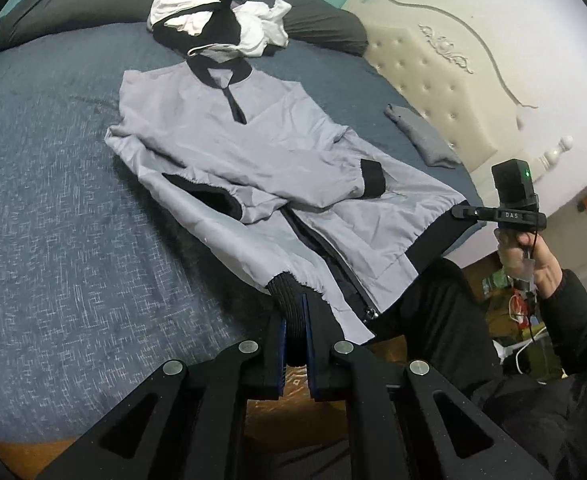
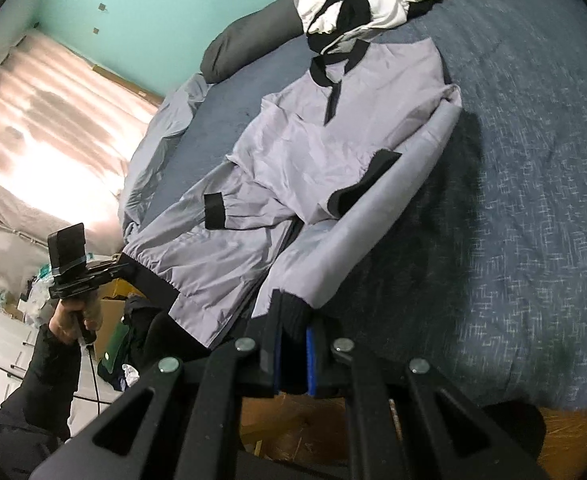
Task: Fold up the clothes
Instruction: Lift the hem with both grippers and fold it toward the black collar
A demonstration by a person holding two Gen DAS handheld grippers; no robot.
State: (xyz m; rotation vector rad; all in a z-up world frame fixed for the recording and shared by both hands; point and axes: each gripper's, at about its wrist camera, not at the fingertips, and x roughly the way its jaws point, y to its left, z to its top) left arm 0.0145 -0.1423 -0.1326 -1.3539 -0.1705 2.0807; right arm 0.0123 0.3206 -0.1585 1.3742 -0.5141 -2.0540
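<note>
A light grey jacket (image 1: 277, 152) (image 2: 313, 152) with black collar, cuffs and hem lies face up on the blue bed (image 1: 53, 200). Both sleeves are folded across its chest. My left gripper (image 1: 294, 308) is shut on one corner of the black ribbed hem, which it holds raised off the bed. At the hem's other corner, my right gripper (image 2: 293, 320) is shut on the ribbed band too. Each gripper shows in the other's view: the right gripper (image 1: 459, 211) pinches the far hem corner, and the left gripper (image 2: 119, 267) does likewise. The lower jacket hangs stretched between them.
A heap of white and black clothes (image 1: 213, 16) (image 2: 369, 0) lies just beyond the collar, against a dark grey bolster (image 1: 73, 8). A folded grey garment (image 1: 421, 136) rests near the cream headboard (image 1: 453, 80). Curtains (image 2: 45, 120) and floor clutter sit beside the bed.
</note>
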